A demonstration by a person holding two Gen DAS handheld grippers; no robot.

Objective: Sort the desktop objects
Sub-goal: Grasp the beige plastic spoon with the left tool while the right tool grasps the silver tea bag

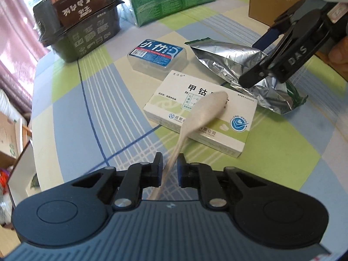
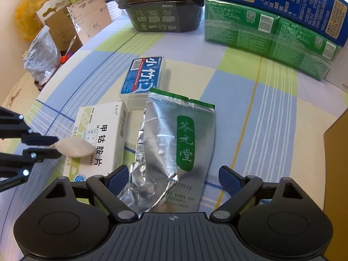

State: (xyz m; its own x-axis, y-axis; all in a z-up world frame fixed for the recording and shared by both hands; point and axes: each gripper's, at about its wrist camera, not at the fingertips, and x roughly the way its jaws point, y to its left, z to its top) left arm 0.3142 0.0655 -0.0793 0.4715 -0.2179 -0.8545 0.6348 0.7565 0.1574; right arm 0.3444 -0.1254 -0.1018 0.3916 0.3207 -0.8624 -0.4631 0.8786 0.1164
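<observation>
Silver foil pouch: crinkled, green label, lying flat on the desk between the spread blue pads of the right tongs, which do not press it.
Spoon: pale, matte, oval bowl over the medicine box; thin handle pinched in the left tongs, closed on it.
Medicine box: white-green cardboard, touching the pouch's edge.
Floss case: clear plastic, blue label, just behind the box.
Desk cloth: checked blue, green, cream.
Behind: dark food tub, green wrapped packs, blue carton.
</observation>
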